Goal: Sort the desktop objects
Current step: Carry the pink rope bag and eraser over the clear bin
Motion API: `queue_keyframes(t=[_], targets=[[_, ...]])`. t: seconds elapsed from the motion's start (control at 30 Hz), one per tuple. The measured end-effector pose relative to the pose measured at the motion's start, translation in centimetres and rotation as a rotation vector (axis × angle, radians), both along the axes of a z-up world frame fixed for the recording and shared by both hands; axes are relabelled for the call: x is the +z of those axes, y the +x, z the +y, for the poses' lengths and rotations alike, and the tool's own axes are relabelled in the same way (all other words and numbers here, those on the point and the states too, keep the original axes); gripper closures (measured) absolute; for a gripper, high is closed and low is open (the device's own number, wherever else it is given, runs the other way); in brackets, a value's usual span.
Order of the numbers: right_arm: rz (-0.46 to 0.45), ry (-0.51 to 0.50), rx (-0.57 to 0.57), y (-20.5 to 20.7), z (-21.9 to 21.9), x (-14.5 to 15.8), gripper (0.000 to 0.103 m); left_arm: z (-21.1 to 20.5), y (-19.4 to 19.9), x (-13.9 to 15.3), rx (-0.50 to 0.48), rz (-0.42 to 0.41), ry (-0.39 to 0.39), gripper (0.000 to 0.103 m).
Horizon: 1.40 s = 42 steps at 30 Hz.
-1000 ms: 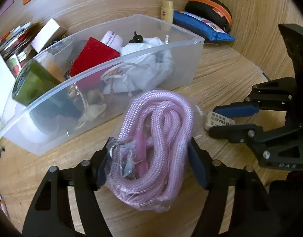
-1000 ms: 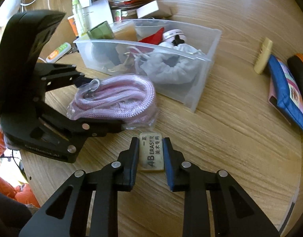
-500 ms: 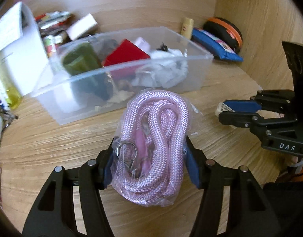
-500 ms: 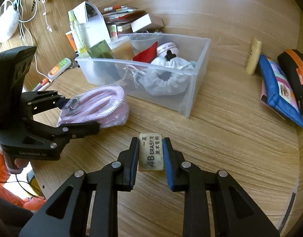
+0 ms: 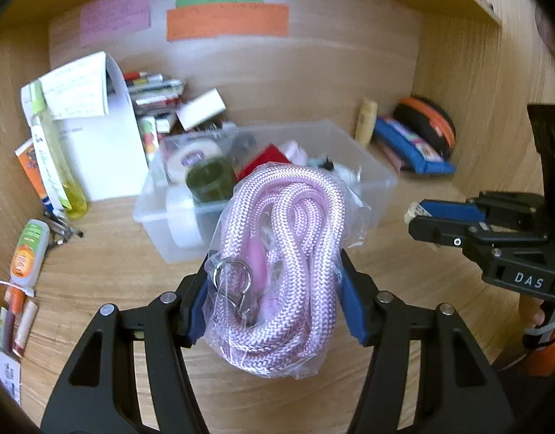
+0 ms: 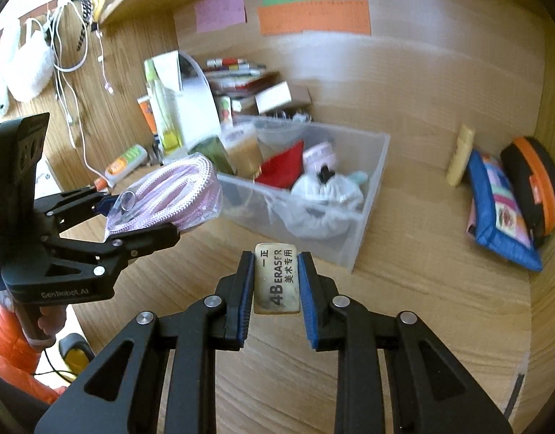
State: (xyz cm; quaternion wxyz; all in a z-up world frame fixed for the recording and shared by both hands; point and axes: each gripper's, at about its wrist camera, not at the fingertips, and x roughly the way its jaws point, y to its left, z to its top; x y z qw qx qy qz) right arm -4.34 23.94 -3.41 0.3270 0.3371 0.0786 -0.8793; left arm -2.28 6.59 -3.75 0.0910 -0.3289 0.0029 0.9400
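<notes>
My left gripper is shut on a coil of pink rope in a clear plastic bag, held in the air above the wooden desk, just in front of the clear plastic bin. From the right wrist view the same bagged rope hangs at the bin's left end. My right gripper is shut on a worn beige eraser printed "4B ERASER", lifted off the desk in front of the bin. The bin holds a red item, a white cloth pouch, a green jar and tape rolls.
A blue pouch and a black-and-orange case lie at the right, with a beige tube beside them. Boxes, papers and a yellow bottle crowd the back left. A glue stick and pens lie far left.
Both grippers have risen off the desk with their loads. The bin now looks lower and farther in both views, and the back wall with its coloured notes has come into sight.
</notes>
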Motion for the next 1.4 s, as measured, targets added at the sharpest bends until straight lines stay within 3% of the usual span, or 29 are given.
queue_keyframes(t=[0.37, 0.7, 1.07, 1.4], targets=[[0.062, -0.066, -0.011, -1.8, -0.8, 3.0, 0.082, -3.1, -1.3, 4.6, 0.063, 0.106, 0.065, 0.043], [0.100, -0.083, -0.030, -5.6, -2.2, 5.0, 0.082, -4.8, -5.3, 6.6, 0.078, 0.107, 0.107, 0.043], [0.081, -0.053, -0.064, -10.6, -4.5, 5.0, 0.082, -2.7, -10.2, 6.1, 0.048, 0.058, 0.116, 0.043], [0.017, -0.031, -0.140, -14.1, -4.8, 2.0, 0.081, -0.7, -13.5, 2.8, 0.056, -0.021, 0.060, 0.043]])
